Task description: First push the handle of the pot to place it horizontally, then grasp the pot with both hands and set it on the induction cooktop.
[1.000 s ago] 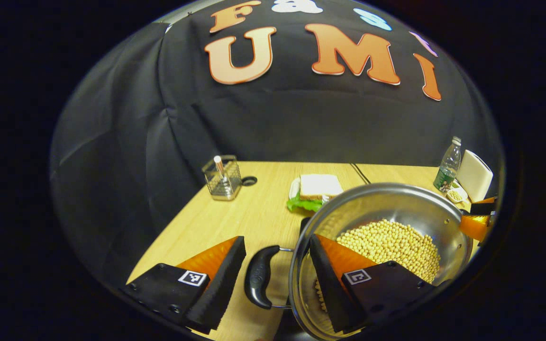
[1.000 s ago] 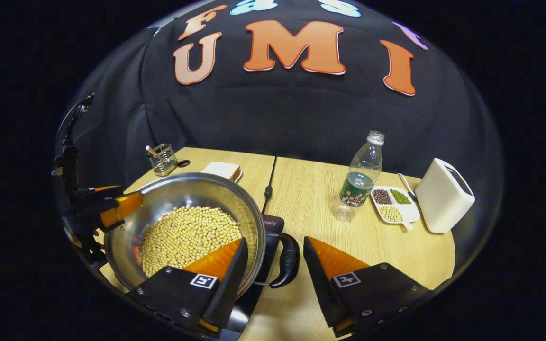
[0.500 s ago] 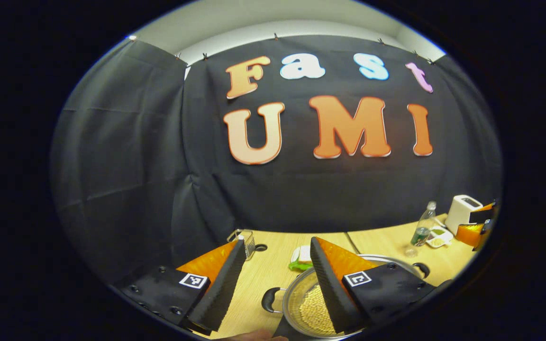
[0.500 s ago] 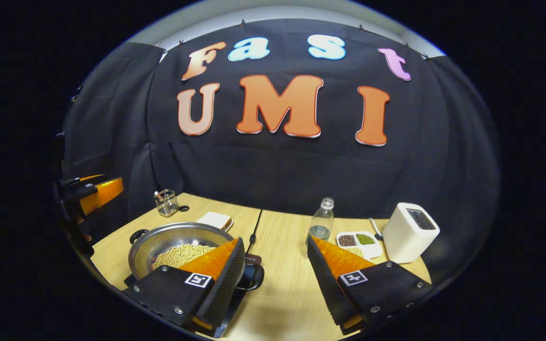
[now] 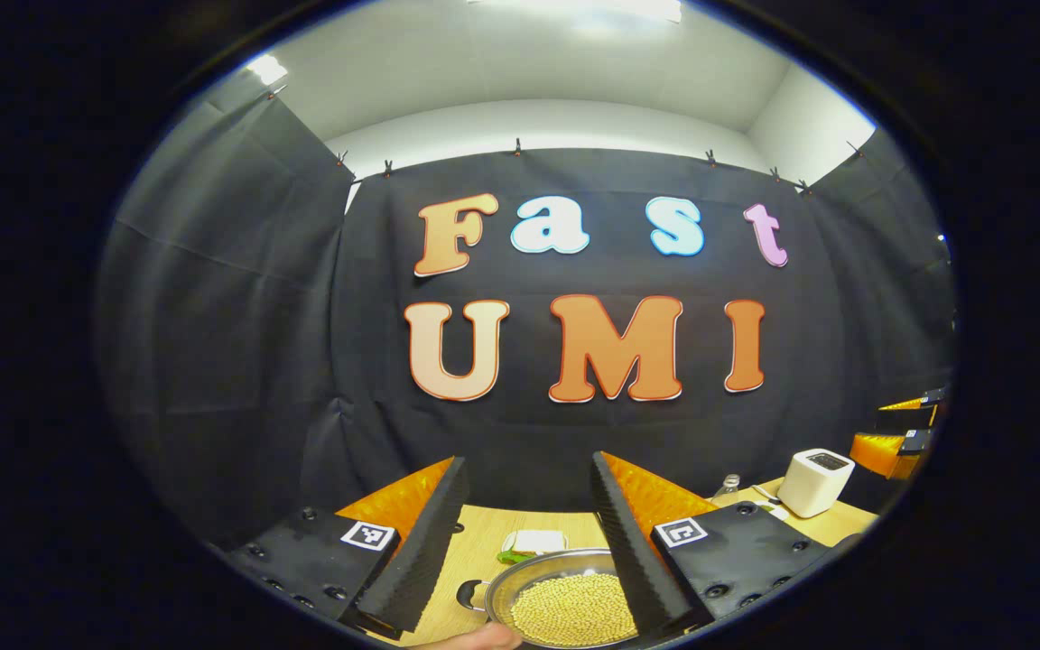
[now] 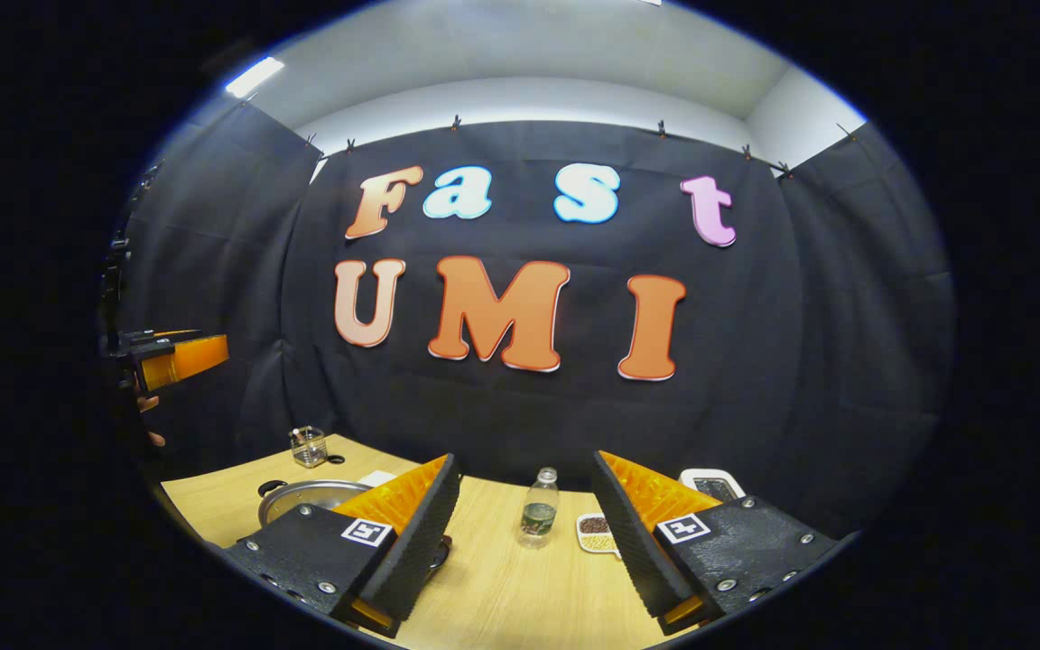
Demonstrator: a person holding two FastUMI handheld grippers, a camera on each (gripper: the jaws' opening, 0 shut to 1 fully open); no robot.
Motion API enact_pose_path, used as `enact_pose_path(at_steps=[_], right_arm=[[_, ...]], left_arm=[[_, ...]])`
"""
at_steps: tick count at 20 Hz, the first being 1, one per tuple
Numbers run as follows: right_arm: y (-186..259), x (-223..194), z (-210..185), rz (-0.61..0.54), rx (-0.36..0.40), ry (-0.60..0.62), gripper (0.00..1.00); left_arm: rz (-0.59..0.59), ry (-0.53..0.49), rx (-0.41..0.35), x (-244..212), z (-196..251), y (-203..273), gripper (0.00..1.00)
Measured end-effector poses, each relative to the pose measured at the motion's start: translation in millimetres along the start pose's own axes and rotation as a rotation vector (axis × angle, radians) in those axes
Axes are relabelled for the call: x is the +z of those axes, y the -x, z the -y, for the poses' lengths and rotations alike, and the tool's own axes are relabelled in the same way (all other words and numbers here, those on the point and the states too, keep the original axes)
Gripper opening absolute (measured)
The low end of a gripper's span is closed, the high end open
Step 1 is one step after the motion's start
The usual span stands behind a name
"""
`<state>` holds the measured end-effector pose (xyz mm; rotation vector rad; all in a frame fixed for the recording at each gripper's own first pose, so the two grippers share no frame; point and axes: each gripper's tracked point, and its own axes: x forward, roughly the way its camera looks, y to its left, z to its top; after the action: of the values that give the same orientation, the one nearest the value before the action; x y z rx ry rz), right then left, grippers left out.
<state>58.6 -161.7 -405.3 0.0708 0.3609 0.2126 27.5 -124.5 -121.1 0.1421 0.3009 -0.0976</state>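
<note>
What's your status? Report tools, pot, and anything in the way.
Left tool open, right tool open, both raised clear of the table. Pot of beans sits below, ungripped. Bottle stands apart from pot; nothing in the way.

No words or numbers can be read on any thing here. The water bottle (image 6: pixel 539 510) carries a green label, too small to read. Each gripper finger (image 6: pixel 376 533) bears only a square coded marker.

One pot (image 5: pixel 565 607), one bottle (image 6: pixel 539 519), one toaster (image 5: pixel 814 482), seemingly one sandwich (image 5: pixel 533 543).
</note>
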Motion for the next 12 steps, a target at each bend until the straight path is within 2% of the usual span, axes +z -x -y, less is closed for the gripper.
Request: enact_pose_path(at_steps=[2, 5, 6, 8, 10, 11, 12], right_arm=[[15.8, 17.9, 17.3, 0.045, -0.016, 0.001, 0.92], [36.9, 41.2, 34.0, 0.097, -0.026, 0.003, 0.92], [42.0, 48.4, 38.5, 0.118, -0.027, 0.009, 0.96], [47.3, 59.5, 46.6, 0.162, -0.035, 0.037, 0.96], [51.0, 67.3, 53.1, 0.185, -0.038, 0.043, 0.95], [56.9, 71.0, 54.1, 0.194, -0.03, 0.034, 0.97], [60.2, 73.7, 53.3, 0.203, -0.018, 0.023, 0.96]], left_arm=[[0.049, 0.003, -0.007, 22.4, 7.3, 9.8, 0.89], [0.076, -0.004, -0.009, 39.7, 15.7, 25.9, 0.92], [0.093, 0.006, -0.008, 47.6, 17.9, 31.4, 0.93], [0.123, 0.027, -0.027, 62.5, 24.8, 38.8, 0.93], [0.139, 0.036, -0.029, 68.3, 29.8, 55.0, 0.86], [0.154, 0.036, -0.033, 72.7, 31.0, 58.2, 0.86], [0.16, 0.031, -0.037, 73.4, 33.5, 57.7, 0.92]])
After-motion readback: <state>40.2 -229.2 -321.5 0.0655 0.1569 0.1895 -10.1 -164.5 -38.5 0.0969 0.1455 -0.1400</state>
